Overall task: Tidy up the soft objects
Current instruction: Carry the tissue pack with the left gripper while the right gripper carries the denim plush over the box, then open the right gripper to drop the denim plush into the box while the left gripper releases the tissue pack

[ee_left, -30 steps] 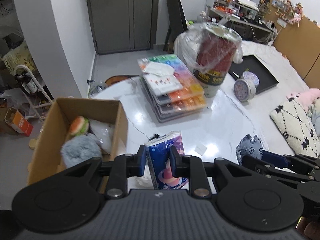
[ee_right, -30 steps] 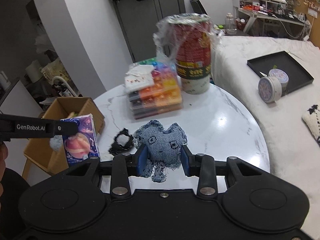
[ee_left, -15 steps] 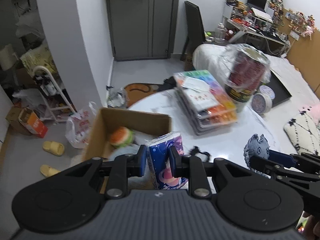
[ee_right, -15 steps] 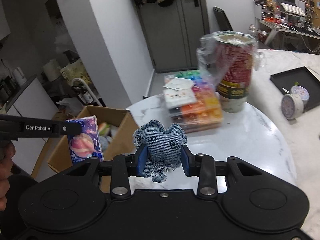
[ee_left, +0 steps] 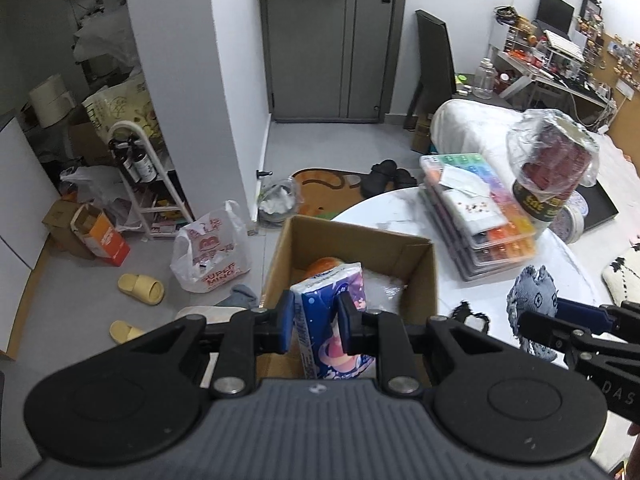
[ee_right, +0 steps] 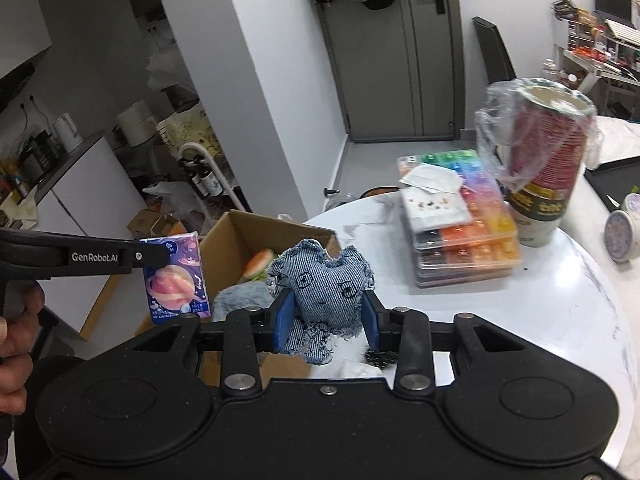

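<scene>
My left gripper (ee_left: pixel 314 322) is shut on a purple tissue pack (ee_left: pixel 332 312), held above the near part of an open cardboard box (ee_left: pixel 356 240). The same tissue pack (ee_right: pixel 176 276) hangs left of the cardboard box (ee_right: pixel 260 224) in the right wrist view. My right gripper (ee_right: pixel 326 322) is shut on a denim stuffed toy (ee_right: pixel 324 284), held over the box's right wall beside the white round table (ee_right: pixel 540 300). The denim toy (ee_left: pixel 534 296) shows at the right in the left wrist view. Inside the box lie a burger plush (ee_right: pixel 259 264) and a grey fluffy plush (ee_right: pixel 240 298).
On the table stand stacked colourful bead cases (ee_right: pixel 460 216) and a red canister wrapped in plastic (ee_right: pixel 548 164). A small black fabric piece (ee_left: pixel 468 316) lies near the table's edge. Below, the floor holds a plastic bag (ee_left: pixel 210 252) and yellow slippers (ee_left: pixel 140 288). A person's hand (ee_right: pixel 14 332) grips the left tool.
Both grippers have carried their loads leftward from over the table toward the cardboard box. The tissue pack now hangs over the box and the denim toy over its right wall.
</scene>
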